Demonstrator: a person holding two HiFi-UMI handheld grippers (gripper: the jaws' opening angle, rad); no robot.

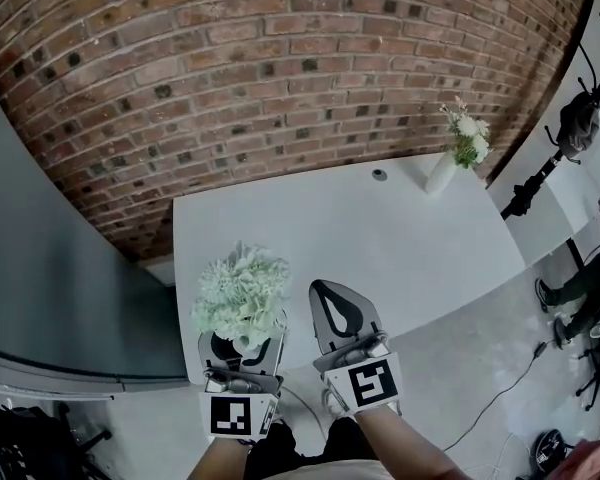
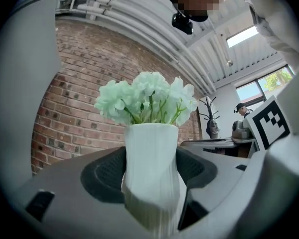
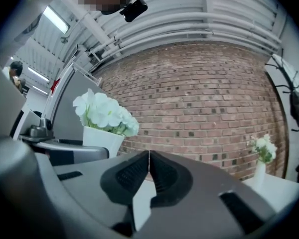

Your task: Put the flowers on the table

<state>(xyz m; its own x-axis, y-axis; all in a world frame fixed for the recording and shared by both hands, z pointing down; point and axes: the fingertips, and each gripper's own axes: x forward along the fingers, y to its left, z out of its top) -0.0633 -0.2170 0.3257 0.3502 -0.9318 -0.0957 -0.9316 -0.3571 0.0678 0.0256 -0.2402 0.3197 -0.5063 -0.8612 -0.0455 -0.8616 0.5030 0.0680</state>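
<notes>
A white ribbed vase (image 2: 152,176) of pale green-white flowers (image 1: 242,293) stands upright between the jaws of my left gripper (image 1: 242,353), which is shut on it near the front edge of the white table (image 1: 380,238). In the right gripper view the same flowers (image 3: 104,111) show at the left. My right gripper (image 1: 337,308) is beside it on the right, over the table's front edge, shut with nothing between its pads (image 3: 139,173).
A second slim white vase with white flowers (image 1: 458,148) stands at the table's far right corner, near a small round grommet (image 1: 379,175). A brick wall (image 1: 280,58) runs behind the table. A grey partition (image 1: 50,268) is at the left. Cables and chairs lie on the floor at the right.
</notes>
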